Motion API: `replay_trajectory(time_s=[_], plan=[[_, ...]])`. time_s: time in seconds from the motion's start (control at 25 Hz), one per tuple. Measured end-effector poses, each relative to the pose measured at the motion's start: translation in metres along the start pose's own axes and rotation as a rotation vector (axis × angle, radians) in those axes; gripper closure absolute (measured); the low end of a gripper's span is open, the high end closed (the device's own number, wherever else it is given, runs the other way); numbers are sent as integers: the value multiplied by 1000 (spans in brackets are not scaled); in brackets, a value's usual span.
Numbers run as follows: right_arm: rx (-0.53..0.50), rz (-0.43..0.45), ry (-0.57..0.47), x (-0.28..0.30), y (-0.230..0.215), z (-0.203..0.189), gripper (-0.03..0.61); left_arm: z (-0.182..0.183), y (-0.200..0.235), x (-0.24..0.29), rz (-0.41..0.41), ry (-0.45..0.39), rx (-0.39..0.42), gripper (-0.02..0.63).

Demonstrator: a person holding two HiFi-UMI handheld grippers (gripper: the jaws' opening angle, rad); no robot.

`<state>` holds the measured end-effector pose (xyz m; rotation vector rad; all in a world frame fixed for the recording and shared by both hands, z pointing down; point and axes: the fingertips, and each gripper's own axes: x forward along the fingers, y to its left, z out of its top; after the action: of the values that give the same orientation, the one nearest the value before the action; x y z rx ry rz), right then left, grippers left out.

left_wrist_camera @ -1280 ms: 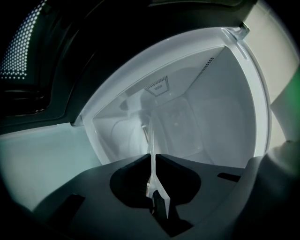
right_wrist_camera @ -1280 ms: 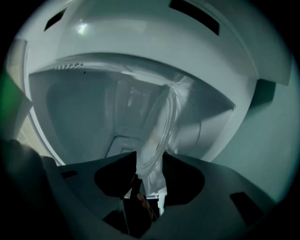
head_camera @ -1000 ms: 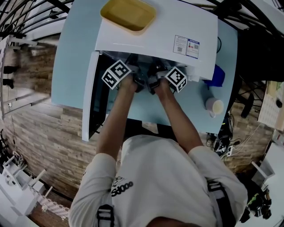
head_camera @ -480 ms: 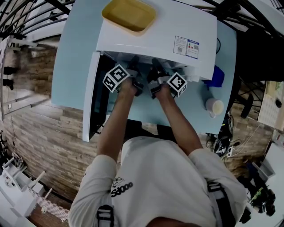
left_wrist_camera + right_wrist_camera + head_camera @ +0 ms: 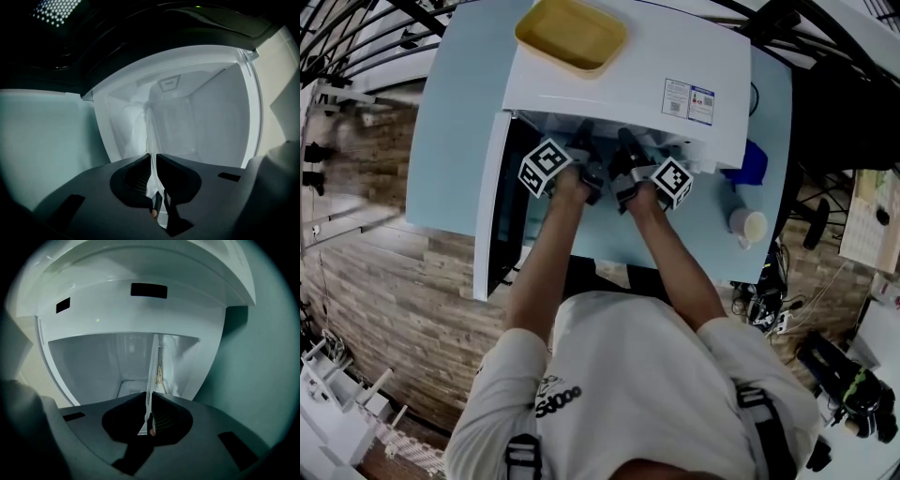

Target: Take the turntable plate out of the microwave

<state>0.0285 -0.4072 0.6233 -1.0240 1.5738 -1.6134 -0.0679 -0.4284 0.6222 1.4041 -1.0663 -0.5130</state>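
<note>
Plate of clear round glass (image 5: 151, 376), seen edge-on as a thin line in both gripper views, lying mostly inside the cavity of the boxy white microwave (image 5: 628, 66) at upper centre of the head view, near rim at the opening. On one side the left gripper (image 5: 153, 157), fingers pinching the rim yet just eased slightly wider; on the other the right gripper (image 5: 148, 397), fingers just drawn tighter onto the glass. Against a second ago, black-and-white marker cubes (image 5: 546, 167) only a shade lower in the head view. Likely a regrip before the pull: hold secured, plate not yet withdrawn. Around it, open white door (image 5: 487, 206) at left, shallow yellow plastic tray (image 5: 572, 33) on top, pale blue table (image 5: 455, 122) beneath.
</note>
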Motion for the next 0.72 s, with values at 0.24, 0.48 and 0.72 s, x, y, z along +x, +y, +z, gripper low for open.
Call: replay_trajectory(time_s=[0.24, 0.48, 0.72], plan=[[-5, 5, 15, -10, 7, -8, 548, -6, 0, -14, 8, -10, -30, 566], [17, -2, 39, -30, 3, -19, 548, -19, 6, -34, -16, -25, -28, 565], [3, 1, 55, -38, 9, -24, 548, -22, 2, -34, -82, -31, -72, 512]])
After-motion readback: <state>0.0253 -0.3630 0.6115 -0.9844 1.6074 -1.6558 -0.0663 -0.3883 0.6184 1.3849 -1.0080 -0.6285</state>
